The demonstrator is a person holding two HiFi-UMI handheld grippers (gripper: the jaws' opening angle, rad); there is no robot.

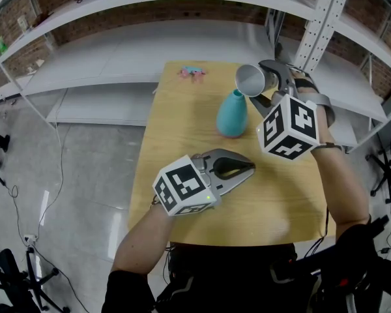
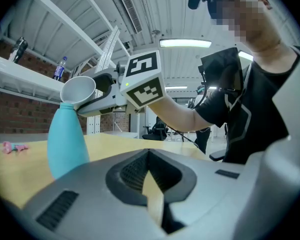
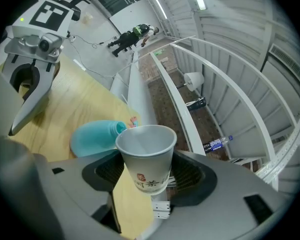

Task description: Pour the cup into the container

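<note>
Above the blue container (image 1: pixel 232 113), the cup (image 1: pixel 250 80) is leaning on its side, with its mouth right by the narrow top. The right gripper (image 1: pixel 268 87) is squeezing the cup between its jaws. It should be tipping slowly, with the lip right over the small hole. The left gripper (image 1: pixel 246 168) is resting on the table (image 1: pixel 287 204), jaws closed on nothing.

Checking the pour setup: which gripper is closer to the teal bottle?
Right. The right gripper, holding the cup, is just above the mouth of the teal bottle; the left gripper, shut, is apart from it, nearer the person.
</note>
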